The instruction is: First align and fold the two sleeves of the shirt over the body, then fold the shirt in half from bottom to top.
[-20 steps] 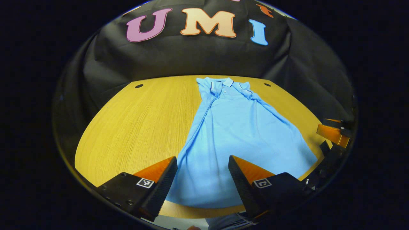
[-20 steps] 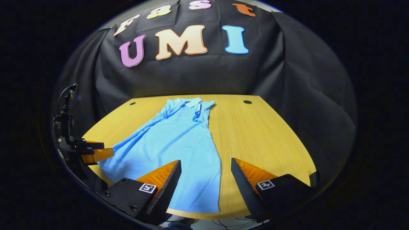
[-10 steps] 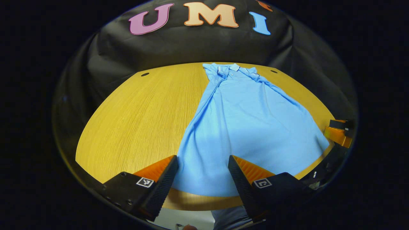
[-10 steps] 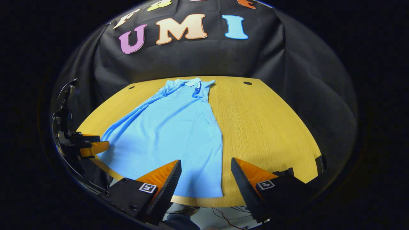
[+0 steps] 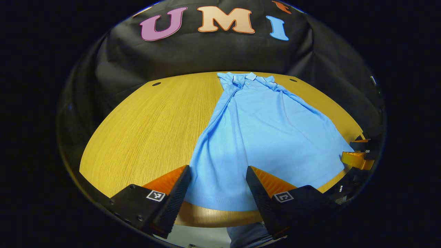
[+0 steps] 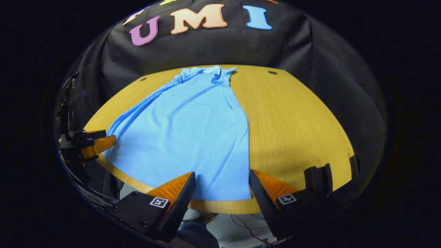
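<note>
A light blue polo shirt (image 5: 265,137) lies flat on the wooden table (image 5: 144,127), collar at the far edge and hem along the near edge, both sleeves folded in over the body. My left gripper (image 5: 218,172) hovers open over the hem's left corner, nothing between its fingers. In the right gripper view the same shirt (image 6: 193,127) spreads left of centre, and my right gripper (image 6: 222,177) stands open above the hem's right corner. The left gripper (image 6: 93,144) also shows at that view's left rim, and the right gripper (image 5: 358,158) at the left gripper view's right rim.
The table (image 6: 296,117) has bare wood on either side of the shirt and two small dark holes (image 5: 156,83) (image 6: 272,72) near its far corners. Black cloth walls close the booth behind. Cables (image 6: 241,224) hang below the near edge.
Both grippers have drawn back toward the near table edge and lowered, so the hem now sits just ahead of their fingers. The shirt has not moved.
</note>
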Demonstrator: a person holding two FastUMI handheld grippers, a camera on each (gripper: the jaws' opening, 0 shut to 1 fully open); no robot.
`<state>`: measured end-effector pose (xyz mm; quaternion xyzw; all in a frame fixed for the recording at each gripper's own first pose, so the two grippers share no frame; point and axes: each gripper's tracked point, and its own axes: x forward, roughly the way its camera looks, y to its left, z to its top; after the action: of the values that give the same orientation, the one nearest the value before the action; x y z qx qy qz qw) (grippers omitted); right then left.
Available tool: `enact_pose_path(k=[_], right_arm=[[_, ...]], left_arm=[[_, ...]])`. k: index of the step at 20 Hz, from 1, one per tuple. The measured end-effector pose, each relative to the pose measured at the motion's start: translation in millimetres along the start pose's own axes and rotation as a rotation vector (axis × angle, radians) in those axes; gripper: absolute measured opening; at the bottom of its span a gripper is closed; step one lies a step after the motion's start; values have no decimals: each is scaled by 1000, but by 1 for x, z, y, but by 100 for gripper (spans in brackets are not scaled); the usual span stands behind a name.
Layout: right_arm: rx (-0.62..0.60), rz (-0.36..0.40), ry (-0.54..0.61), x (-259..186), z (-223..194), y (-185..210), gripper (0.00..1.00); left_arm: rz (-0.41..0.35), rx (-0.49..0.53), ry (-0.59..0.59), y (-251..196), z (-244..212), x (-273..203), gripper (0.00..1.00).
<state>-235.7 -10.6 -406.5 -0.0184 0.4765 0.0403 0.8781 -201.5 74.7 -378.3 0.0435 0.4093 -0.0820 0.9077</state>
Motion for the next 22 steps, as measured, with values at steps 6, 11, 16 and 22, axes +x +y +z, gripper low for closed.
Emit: enact_pose_path(k=[6,11,16,22], right_arm=[[0,25,17,0,-4,13,72],[60,46,31,5,-3,24,12],[85,60,51,3,-1,24,4],[87,85,-1,-4,29,28,4]], left_arm=[[-24,1,21,-19,-3,2,63],[-88,-60,-22,-33,1,3,23],[-89,-168,57,-36,0,3,0],[-104,-191,63,-35,19,-3,0]])
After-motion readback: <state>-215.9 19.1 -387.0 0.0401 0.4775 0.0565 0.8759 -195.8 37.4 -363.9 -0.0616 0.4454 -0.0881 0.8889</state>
